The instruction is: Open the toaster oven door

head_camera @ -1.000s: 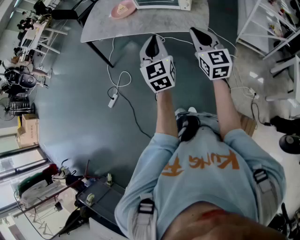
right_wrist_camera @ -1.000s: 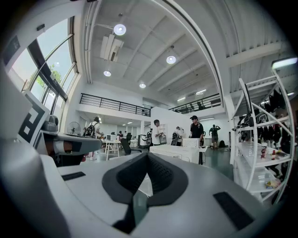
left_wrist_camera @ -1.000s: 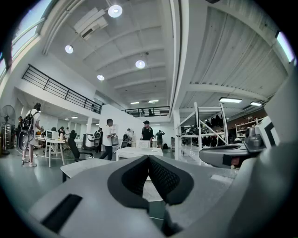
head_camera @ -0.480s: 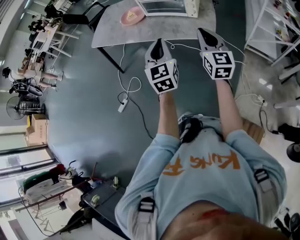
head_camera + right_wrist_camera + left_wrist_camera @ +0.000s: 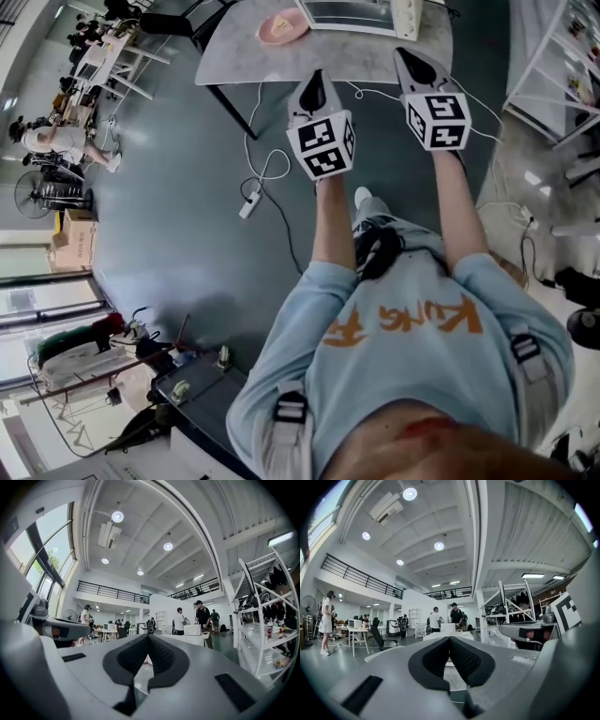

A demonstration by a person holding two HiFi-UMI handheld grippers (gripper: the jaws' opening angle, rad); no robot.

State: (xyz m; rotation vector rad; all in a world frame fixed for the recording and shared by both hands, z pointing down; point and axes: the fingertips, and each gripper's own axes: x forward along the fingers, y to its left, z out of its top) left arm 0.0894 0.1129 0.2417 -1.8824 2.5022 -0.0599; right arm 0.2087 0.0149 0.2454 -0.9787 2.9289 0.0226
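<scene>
The toaster oven (image 5: 361, 11) is a white box at the far edge of a grey table (image 5: 244, 58), cut off by the top of the head view. It also shows small and distant in the left gripper view (image 5: 443, 627) and the right gripper view (image 5: 192, 629). My left gripper (image 5: 314, 84) is held out over the floor just short of the table's near edge, jaws shut and empty. My right gripper (image 5: 411, 62) reaches a little further, over the table's near edge, also shut on nothing. Neither touches the oven.
A pink plate (image 5: 283, 26) lies on the table left of the oven. A white cable with a power strip (image 5: 249, 202) trails across the floor below the table. White shelving (image 5: 562, 56) stands at the right. People stand beyond the table (image 5: 454, 616) and at desks (image 5: 56, 141) on the far left.
The table and oven have come closer and lower in the head view as the person walks toward them. Both grippers stay shut and held out in front.
</scene>
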